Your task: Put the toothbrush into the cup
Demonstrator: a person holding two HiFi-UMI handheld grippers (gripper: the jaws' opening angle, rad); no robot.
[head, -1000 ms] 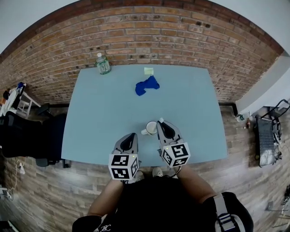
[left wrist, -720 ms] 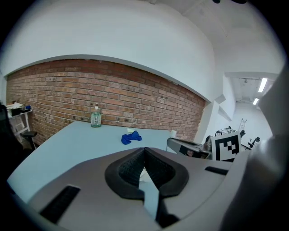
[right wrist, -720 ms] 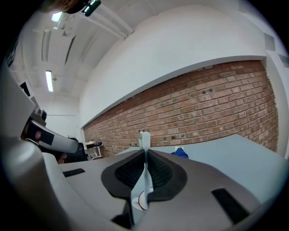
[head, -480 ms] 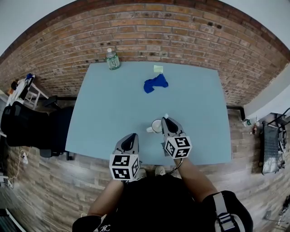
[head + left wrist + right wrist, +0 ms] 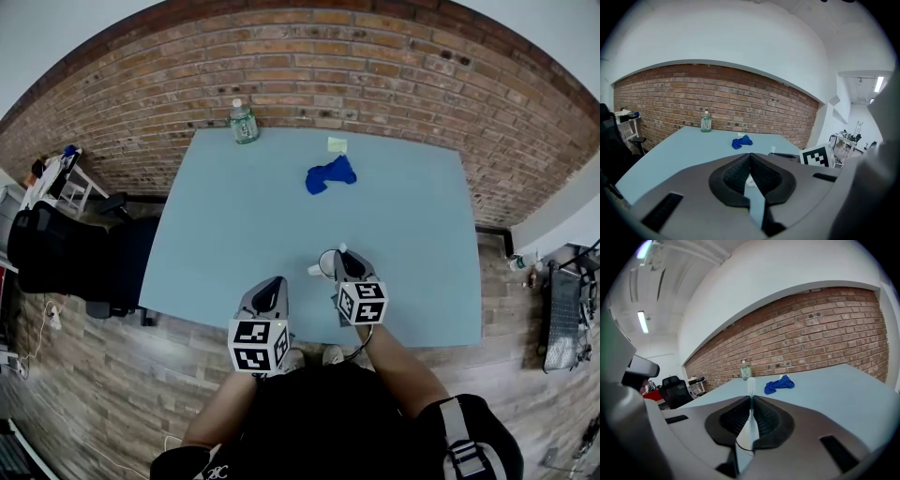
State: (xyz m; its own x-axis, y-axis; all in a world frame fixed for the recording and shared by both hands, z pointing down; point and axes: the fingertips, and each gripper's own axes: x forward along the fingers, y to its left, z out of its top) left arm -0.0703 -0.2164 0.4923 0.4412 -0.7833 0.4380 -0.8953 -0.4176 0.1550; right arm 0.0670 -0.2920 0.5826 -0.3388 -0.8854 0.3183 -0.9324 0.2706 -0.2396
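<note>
The main risk was a miss at the rim. The right gripper [image 5: 751, 398] hung just beside the white ceramic cup [image 5: 323, 263], touching or overlapping its right edge in the head view, and the right gripper view did not show the cup at all. If the white plastic toothbrush [image 5: 751, 385] were let go off-centre, it would likely strike the rim and drop onto the pale blue bench [image 5: 234, 216]. The cup also stood near the bench's front edge, so a knock from the gripper body could tip it or push it toward that edge. A slim, smooth handle held in narrow jaws could also pivot while being turned over, which would spoil the aim.

The toothbrush was thin and white, with its small bristled head poking up just past the jaw tips. Its handle ran back between the dark ribbed pads. The right jaws were clamped on it, holding it above the bench at the cup's side, not yet inside.

The left gripper [image 5: 750, 157] hung near the front edge with its jaws together and nothing in them. The crumpled blue cloth [image 5: 330, 175] and the clear plastic bottle [image 5: 244, 122] lay well apart from the cup, toward the brick wall.
</note>
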